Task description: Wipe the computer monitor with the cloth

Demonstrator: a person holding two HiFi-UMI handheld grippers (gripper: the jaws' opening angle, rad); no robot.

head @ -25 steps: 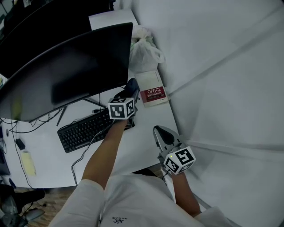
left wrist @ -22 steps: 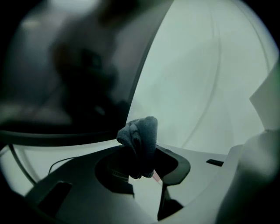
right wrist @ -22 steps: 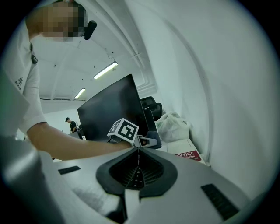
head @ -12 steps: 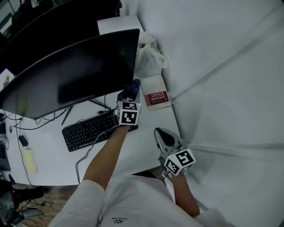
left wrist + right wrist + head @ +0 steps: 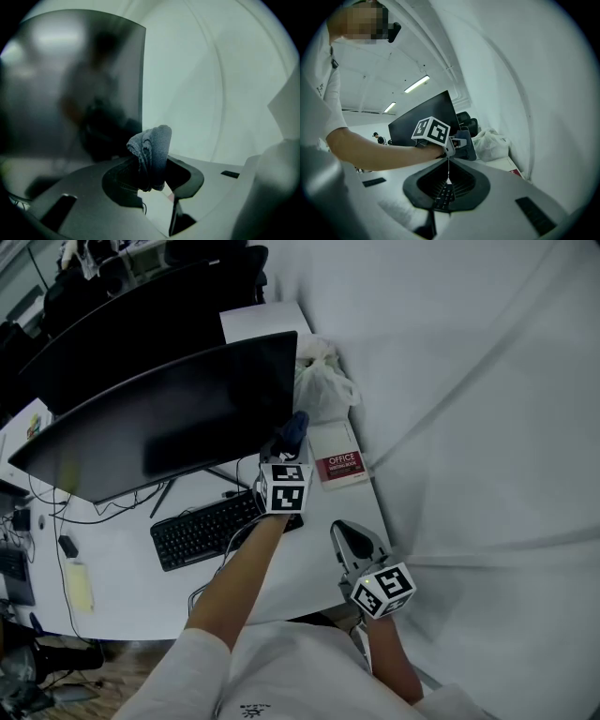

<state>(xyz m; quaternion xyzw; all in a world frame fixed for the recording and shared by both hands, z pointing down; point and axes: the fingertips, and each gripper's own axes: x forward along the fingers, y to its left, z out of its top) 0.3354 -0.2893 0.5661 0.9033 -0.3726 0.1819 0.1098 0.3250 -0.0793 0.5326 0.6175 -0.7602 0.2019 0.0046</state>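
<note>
A wide dark monitor (image 5: 169, 418) stands on the white desk (image 5: 122, 577). My left gripper (image 5: 292, 435) is shut on a bunched blue-grey cloth (image 5: 151, 152), held up close to the monitor's right edge (image 5: 136, 84). In the head view the cloth (image 5: 296, 426) pokes out above the marker cube, just right of the screen's lower right corner. My right gripper (image 5: 349, 538) hangs low near the desk's front right edge, jaws together with nothing between them; its own view shows the left gripper (image 5: 461, 143) and the monitor (image 5: 422, 117) ahead.
A black keyboard (image 5: 211, 526) lies under the monitor with cables trailing left. A red and white book (image 5: 339, 466) and a white plastic bag (image 5: 323, 381) sit at the desk's right end against the white wall. A second dark screen (image 5: 131, 324) stands behind.
My left gripper has lifted the cloth upward and a little right, closer to the monitor's right edge. The head view shifted too. The right gripper has stayed put.
</note>
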